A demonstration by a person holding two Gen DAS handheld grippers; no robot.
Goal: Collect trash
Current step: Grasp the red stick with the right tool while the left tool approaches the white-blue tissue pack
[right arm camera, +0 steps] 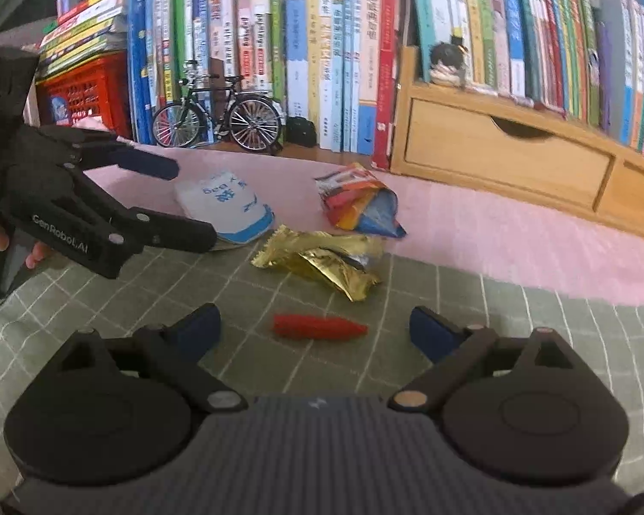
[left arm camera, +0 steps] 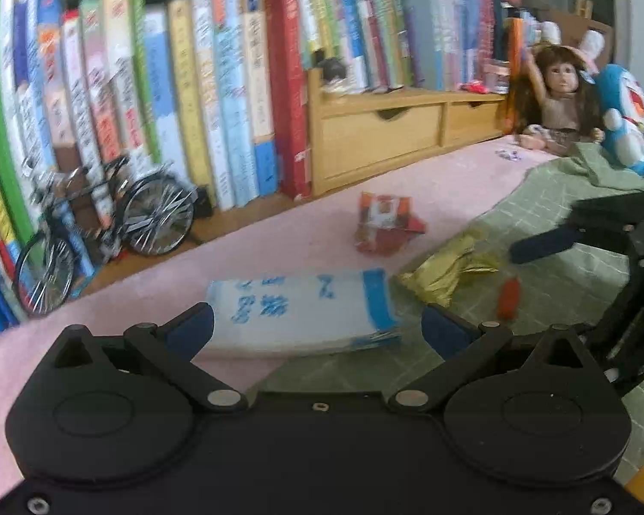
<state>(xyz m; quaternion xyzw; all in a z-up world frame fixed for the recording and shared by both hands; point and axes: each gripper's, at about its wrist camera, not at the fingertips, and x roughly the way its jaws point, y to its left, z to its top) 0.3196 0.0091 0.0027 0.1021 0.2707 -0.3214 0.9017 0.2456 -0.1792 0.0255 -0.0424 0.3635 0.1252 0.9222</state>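
Both tools are at the approach step, with nothing picked up yet. The left tool (left arm camera: 317,326) stands apart and empty, the white pouch (left arm camera: 300,313) lying just ahead between its fingers, its long axis running across the gap from finger to finger. The right tool (right arm camera: 315,328) is also wide apart, closing only slightly, with the red piece (right arm camera: 320,327) between its fingers but untouched; its long axis also lies crosswise, tapered end toward the right finger. Beyond it are the gold wrapper (right arm camera: 322,259) and, farther off, the snack bag (right arm camera: 358,201). All the trash lies on the bed cloths. Probably each tool next needs a short push forward and down, perhaps a wrist turn to pinch across the narrow side, then closing.
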